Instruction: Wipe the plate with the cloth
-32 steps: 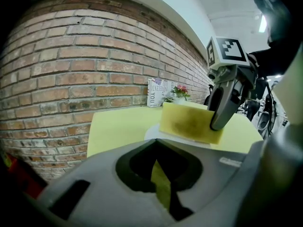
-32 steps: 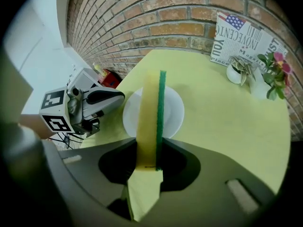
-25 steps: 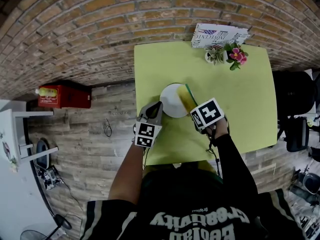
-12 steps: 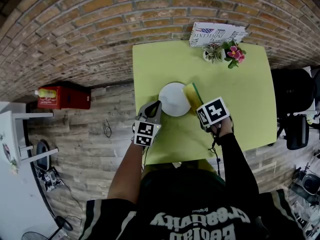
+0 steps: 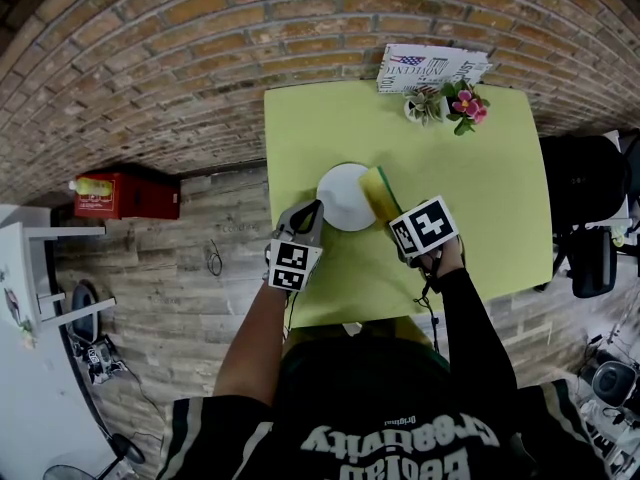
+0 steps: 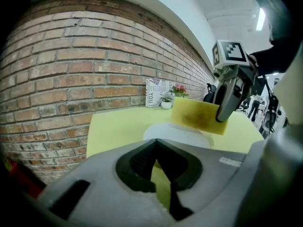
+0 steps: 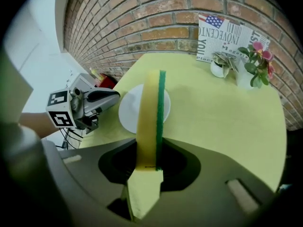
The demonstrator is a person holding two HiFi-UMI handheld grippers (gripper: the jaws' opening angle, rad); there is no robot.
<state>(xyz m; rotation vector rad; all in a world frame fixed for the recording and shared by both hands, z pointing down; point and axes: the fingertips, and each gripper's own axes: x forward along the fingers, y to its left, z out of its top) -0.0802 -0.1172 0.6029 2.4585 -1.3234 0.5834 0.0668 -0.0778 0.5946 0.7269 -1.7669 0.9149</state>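
A white plate (image 5: 342,200) lies on the green table (image 5: 480,188) near its left side. My right gripper (image 5: 385,208) is shut on a yellow sponge cloth with a green face (image 5: 378,190), held on edge over the plate's right rim. In the right gripper view the sponge cloth (image 7: 152,112) stands up between the jaws, with the plate (image 7: 130,110) behind it. My left gripper (image 5: 312,211) sits at the plate's near-left rim, jaws shut with nothing between them. The left gripper view shows the plate (image 6: 177,135) ahead and the sponge cloth (image 6: 199,116) hanging above it.
A printed box (image 5: 430,68) and a small pot of pink flowers (image 5: 445,103) stand at the table's far edge. A red case (image 5: 125,193) lies on the floor to the left. A black chair (image 5: 585,198) stands on the right.
My right gripper has slid the sponge cloth a little to the right, from over the plate toward its right rim. The left gripper has stayed where it was.
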